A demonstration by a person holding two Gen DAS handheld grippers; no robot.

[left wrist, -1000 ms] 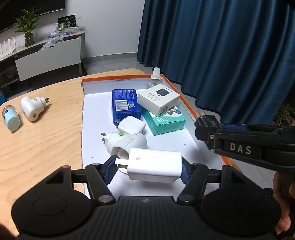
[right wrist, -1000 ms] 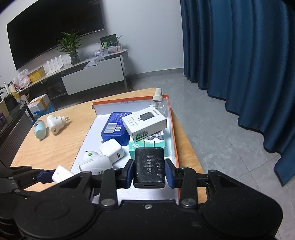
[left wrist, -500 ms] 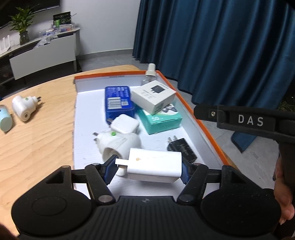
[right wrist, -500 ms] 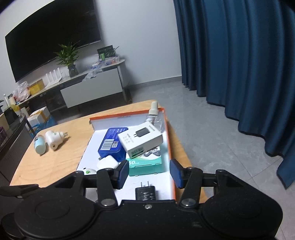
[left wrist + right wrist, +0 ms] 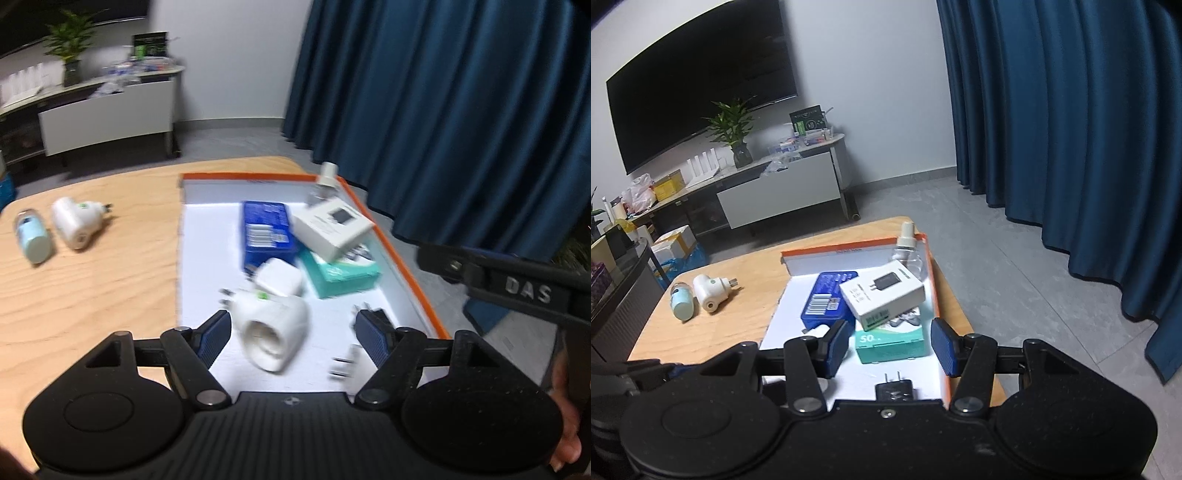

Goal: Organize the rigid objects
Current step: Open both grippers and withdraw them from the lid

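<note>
- Box [image 5: 864, 248] far right crowded: stacked cartons [image 5: 882, 293], bottle [image 5: 906, 243]
- Box's left strip bare, w/ room to pass
- Desk [image 5: 92, 295] left of box open, bar plug [image 5: 75, 221] & tube [image 5: 32, 240]

The table [image 5: 92, 295] is pale wood with a visible wavy grain and a smooth, matt finish. The tray [image 5: 397, 254] looks like cardboard, matt white inside with an orange rim. The plug-in adapter [image 5: 273, 328] is smooth white plastic with a slight sheen. The white box [image 5: 882, 291] and teal box [image 5: 892, 341] look like printed card, the blue case [image 5: 827, 302] like glossy plastic. The curtain [image 5: 1071, 129] is deep blue cloth with a soft satin sheen. The left gripper [image 5: 291, 334] is matt black plastic with ribbed blue pads [image 5: 214, 336] and metal pivot pins.
</note>
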